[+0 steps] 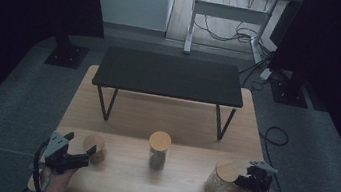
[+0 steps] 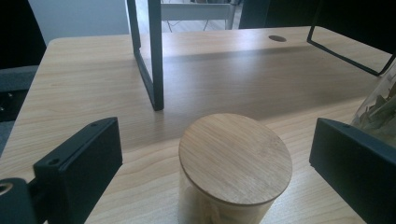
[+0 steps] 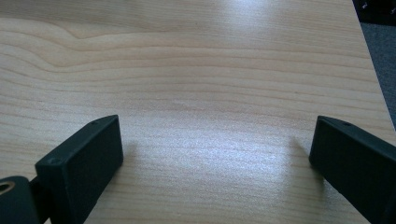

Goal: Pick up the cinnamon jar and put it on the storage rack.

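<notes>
Both tools apart over wooden tabletop point(image 1: 122, 170)
Left tool point(image 1: 83, 153), jaws spread, flanks the left jar point(image 2: 233, 163); right tool point(image 3: 215, 154), jaws spread, sits at 3 o'clock of the right jar point(image 1: 221, 179)

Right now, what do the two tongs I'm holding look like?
Both are black. The left tongs carry a grey three-cornered plate on top and trail a dark cable. The right tongs have a similar plate. Each has two flat, blocky black jaws.
</notes>
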